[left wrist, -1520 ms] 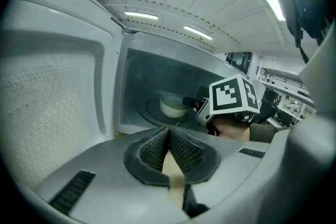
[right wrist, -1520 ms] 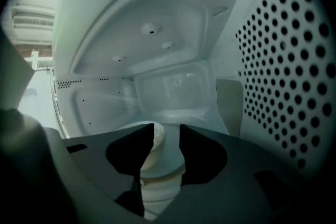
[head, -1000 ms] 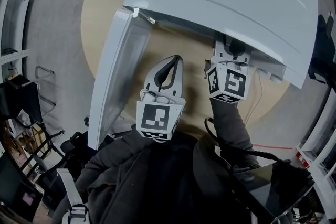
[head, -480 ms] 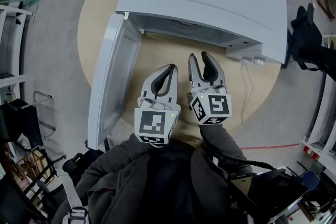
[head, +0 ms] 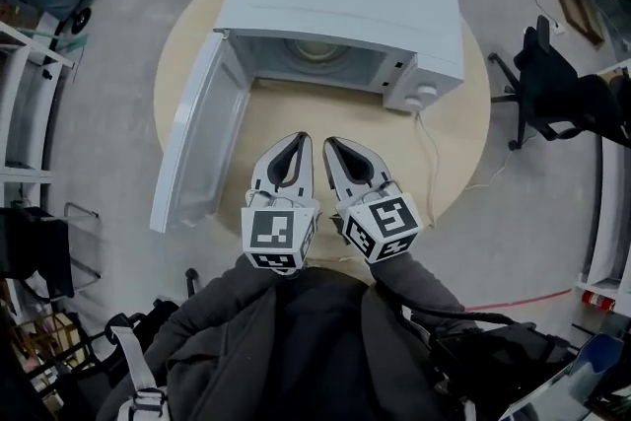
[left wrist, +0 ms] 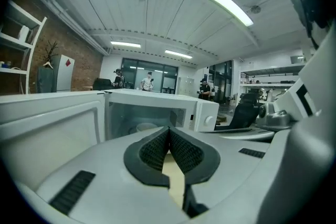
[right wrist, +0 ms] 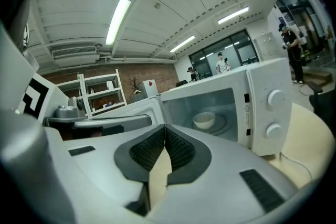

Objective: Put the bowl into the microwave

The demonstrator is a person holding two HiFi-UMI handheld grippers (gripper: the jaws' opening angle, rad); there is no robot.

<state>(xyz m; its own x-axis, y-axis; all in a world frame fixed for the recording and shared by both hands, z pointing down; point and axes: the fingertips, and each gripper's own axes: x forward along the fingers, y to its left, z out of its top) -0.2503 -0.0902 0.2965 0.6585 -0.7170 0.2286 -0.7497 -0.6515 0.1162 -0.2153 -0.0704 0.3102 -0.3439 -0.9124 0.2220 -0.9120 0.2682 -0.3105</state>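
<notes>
The bowl [right wrist: 203, 120] already sits inside the microwave [head: 345, 5], my left gripper [head: 299, 139] is pinched together empty and my right gripper [head: 330, 143] has just closed on nothing, so I judge that swinging the open door [head: 192, 148] shut comes next.

Open microwave [head: 345, 5] on a round surface [head: 296, 113]: the cavity faces forward with its mouth unblocked, and the bare strip of surface before it gives a clear approach. The bowl [right wrist: 203, 120] occupies the middle of the turntable inside. The door [head: 192, 148], swung out at the left, walls off that side. At the right the control panel [head: 422, 94] bounds the opening, and a cord [head: 432, 153] trails across the surface.
</notes>
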